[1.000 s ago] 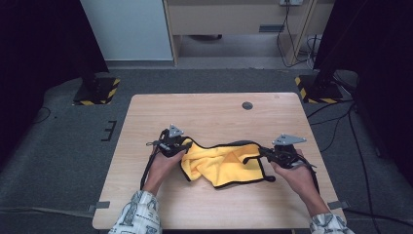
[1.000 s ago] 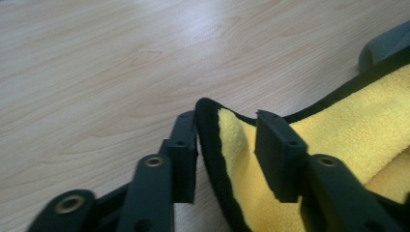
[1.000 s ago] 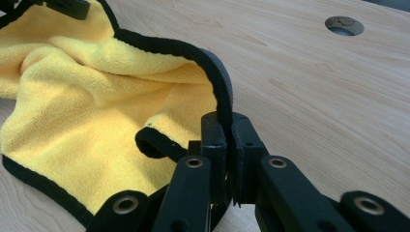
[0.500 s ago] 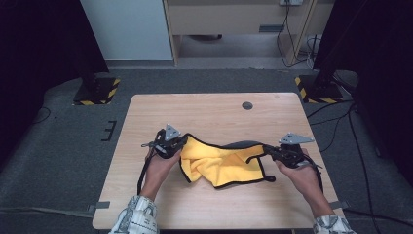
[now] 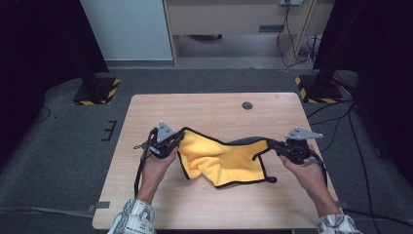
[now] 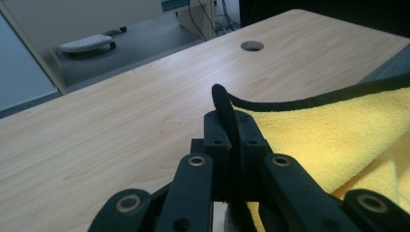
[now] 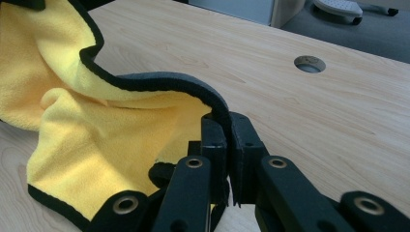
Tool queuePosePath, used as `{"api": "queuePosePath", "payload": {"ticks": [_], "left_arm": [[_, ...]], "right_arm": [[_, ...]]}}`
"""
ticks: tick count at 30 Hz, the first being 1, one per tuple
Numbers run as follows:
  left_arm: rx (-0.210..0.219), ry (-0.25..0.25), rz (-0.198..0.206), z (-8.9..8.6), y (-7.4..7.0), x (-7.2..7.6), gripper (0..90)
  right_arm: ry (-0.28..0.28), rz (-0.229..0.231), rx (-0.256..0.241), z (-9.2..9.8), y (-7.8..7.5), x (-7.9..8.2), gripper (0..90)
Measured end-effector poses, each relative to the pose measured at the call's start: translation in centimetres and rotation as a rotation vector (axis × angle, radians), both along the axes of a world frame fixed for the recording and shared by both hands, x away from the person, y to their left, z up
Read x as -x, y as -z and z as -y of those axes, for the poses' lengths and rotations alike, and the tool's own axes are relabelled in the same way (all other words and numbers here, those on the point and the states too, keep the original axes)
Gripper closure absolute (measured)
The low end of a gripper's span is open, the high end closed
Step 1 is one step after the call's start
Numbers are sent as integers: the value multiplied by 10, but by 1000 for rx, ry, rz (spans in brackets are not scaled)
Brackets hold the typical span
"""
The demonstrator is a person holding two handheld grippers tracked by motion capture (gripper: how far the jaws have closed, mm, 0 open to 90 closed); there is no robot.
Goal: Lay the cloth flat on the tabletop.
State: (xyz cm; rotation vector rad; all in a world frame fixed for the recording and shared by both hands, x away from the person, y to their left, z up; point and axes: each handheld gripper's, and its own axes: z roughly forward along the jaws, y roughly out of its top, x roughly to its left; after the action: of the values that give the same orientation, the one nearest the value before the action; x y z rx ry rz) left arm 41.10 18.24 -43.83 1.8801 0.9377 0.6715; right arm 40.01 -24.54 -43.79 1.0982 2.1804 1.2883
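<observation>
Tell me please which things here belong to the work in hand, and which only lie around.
In use:
- yellow cloth with black edging
- left gripper, shut on the cloth's edge
- right gripper, shut on the opposite edge

Lying about:
- table, with its cable hole
- striped stand bases on the floor

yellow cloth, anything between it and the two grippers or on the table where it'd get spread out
Nothing visible does. The left gripper and right gripper are each already shut on the black hem of the yellow cloth. The table around it is bare apart from a cable hole near the far edge.
</observation>
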Motion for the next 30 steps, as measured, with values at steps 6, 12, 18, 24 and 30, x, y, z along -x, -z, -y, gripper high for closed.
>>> {"api": "queuePosePath", "payload": {"ticks": [6, 12, 18, 24, 30], "left_arm": [[17, -4, 33, -4, -17, 3, 858], [18, -2, 55, -5, -32, 6, 858], [23, -6, 77, -5, -48, 10, 858], [-6, 1, 74, 2, -55, 3, 858], [14, -6, 38, 6, -47, -14, 858]], "right_arm": [[4, 6, -8, 1, -9, -1, 862], [2, 22, -3, 2, -24, 1, 862], [13, 42, -5, 7, -45, 6, 863], [29, 46, -5, 11, -51, -1, 863], [65, 18, -4, 14, -42, -21, 863]]}}
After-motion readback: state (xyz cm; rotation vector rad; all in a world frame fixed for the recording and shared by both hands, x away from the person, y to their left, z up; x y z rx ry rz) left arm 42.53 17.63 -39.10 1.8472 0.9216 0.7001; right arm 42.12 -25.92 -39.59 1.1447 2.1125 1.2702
